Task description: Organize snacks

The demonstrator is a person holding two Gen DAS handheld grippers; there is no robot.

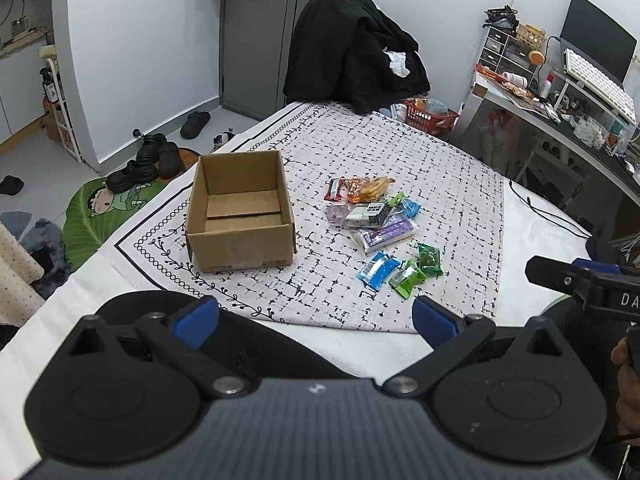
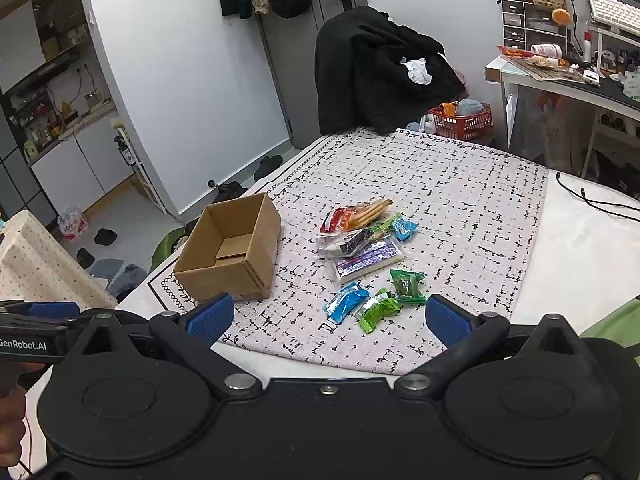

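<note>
i see nothing is done yet: the cardboard box [image 1: 240, 216] is empty on the desk [image 1: 440, 184], all snacks [image 1: 372, 210] lie in a pile just beside it, and my left tongs [image 1: 316, 320] and right tongs [image 2: 328, 318] are both released, holding nothing.

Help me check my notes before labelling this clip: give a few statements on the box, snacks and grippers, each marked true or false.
1. The cardboard box holds no snacks. True.
2. The left gripper grips a snack. False: it is open, holding nothing.
3. The snacks lie right of the box on the patterned cloth. True.
4. The blue packet is inside the box. False: it lies on the cloth.
5. The right gripper is open. True.
</note>
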